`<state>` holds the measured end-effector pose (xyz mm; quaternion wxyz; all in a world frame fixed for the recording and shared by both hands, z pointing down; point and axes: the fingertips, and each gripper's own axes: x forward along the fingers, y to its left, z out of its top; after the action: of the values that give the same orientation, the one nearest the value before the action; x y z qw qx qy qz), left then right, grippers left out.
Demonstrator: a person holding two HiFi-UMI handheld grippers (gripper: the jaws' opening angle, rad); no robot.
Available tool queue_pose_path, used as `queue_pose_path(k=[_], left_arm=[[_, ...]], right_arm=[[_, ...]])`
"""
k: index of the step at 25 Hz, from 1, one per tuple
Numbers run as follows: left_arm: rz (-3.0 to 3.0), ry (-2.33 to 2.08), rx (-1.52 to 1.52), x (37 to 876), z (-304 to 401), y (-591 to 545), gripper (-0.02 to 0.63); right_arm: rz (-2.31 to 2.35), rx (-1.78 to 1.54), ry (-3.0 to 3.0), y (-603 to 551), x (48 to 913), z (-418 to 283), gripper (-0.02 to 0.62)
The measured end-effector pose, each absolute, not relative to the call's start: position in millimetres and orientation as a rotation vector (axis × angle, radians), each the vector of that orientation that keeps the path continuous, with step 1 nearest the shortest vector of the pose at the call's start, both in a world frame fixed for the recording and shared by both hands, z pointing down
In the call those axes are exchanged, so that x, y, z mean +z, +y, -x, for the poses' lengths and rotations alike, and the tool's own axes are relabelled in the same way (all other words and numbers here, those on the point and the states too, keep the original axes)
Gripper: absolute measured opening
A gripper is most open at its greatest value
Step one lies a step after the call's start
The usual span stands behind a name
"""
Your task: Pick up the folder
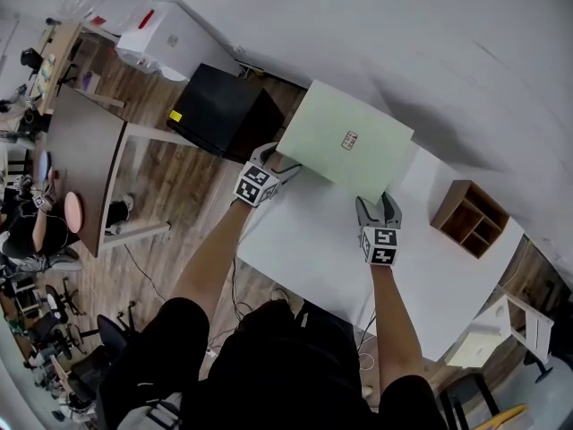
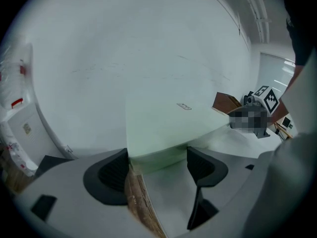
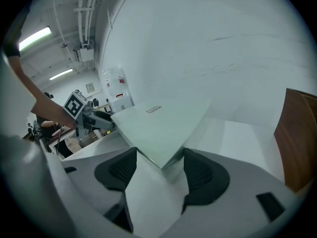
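- The folder (image 1: 324, 133), pale green, lies at the far left corner of the table (image 1: 309, 240), and its left edge seems to reach past the table's edge.
- The left gripper (image 1: 273, 164) has its jaws apart, astride the folder's near left corner.
- The right gripper (image 1: 379, 206) is also spread, with the near right corner between its jaws.
- The step in hand looks like the grasp: both grippers are placed, neither clamped.
- Next, both jaws should probably close on the corners together, then lift evenly so the folder stays level.
- A small label (image 1: 349, 140) sits on the cover; its print is too small to read.
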<state>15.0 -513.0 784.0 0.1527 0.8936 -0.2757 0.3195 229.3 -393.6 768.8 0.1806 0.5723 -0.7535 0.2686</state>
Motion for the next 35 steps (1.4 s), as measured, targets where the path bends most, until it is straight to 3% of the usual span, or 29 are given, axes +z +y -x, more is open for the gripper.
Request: queue_pose_path(k=[35], left_arm=[[-2.721, -0.922, 0.565, 652.2, -3.5, -430.5, 0.368]], right_arm=[[-1.743, 0.425, -2.156, -326.6, 643.8, -216.8, 0.301]])
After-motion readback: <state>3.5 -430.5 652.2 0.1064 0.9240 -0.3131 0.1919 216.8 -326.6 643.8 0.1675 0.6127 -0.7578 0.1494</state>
